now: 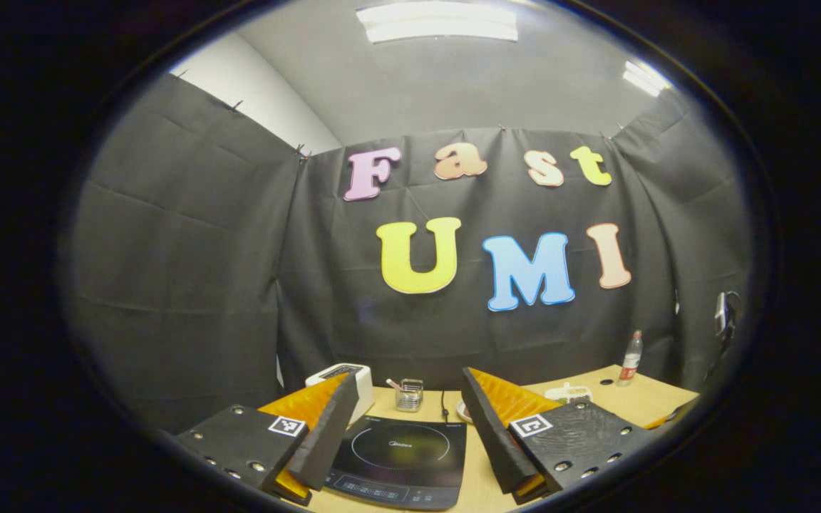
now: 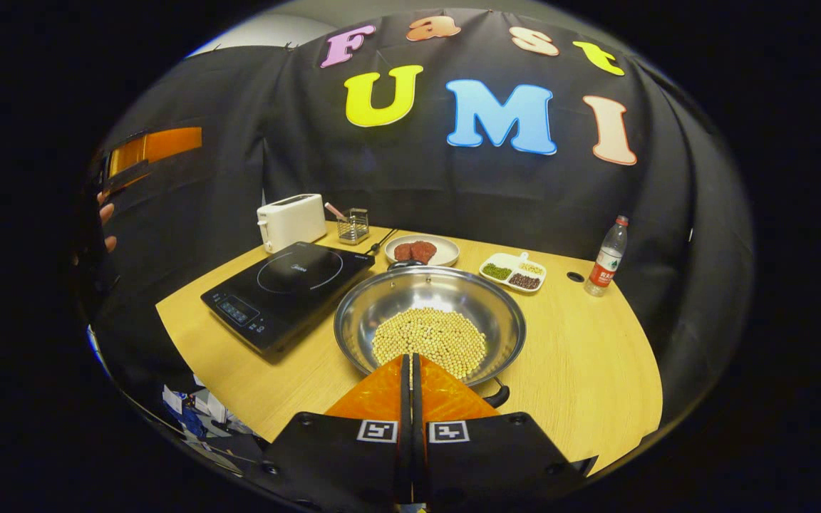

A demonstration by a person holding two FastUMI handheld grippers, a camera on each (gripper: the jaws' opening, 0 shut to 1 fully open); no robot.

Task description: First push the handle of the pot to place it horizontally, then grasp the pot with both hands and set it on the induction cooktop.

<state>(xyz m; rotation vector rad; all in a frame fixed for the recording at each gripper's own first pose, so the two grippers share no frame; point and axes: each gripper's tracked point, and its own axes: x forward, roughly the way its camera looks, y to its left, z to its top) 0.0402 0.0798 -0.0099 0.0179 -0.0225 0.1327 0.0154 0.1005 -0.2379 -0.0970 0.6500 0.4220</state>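
A steel pot point(image 2: 430, 320) with pale beans in it stands on the wooden table point(image 2: 581, 377), just right of the black induction cooktop point(image 2: 289, 285). One dark pot handle point(image 2: 499, 393) sticks out at the near rim, and another shows at the far rim. My right gripper point(image 2: 410, 360) is shut with nothing between its fingers, its tips over the pot's near rim. My left gripper point(image 1: 408, 375) is open and held high, with the induction cooktop point(image 1: 400, 456) below between its fingers. In the right gripper view the left gripper point(image 2: 147, 153) hangs far left, a hand point(image 2: 100, 214) holding it.
Behind the cooktop stand a white toaster point(image 2: 291, 221) and a small wire holder point(image 2: 353, 226). A plate of red food point(image 2: 421, 251), a divided dish of beans point(image 2: 515, 272) and a water bottle point(image 2: 608, 256) sit at the back. The toaster point(image 1: 346, 381) and bottle point(image 1: 630, 358) also appear.
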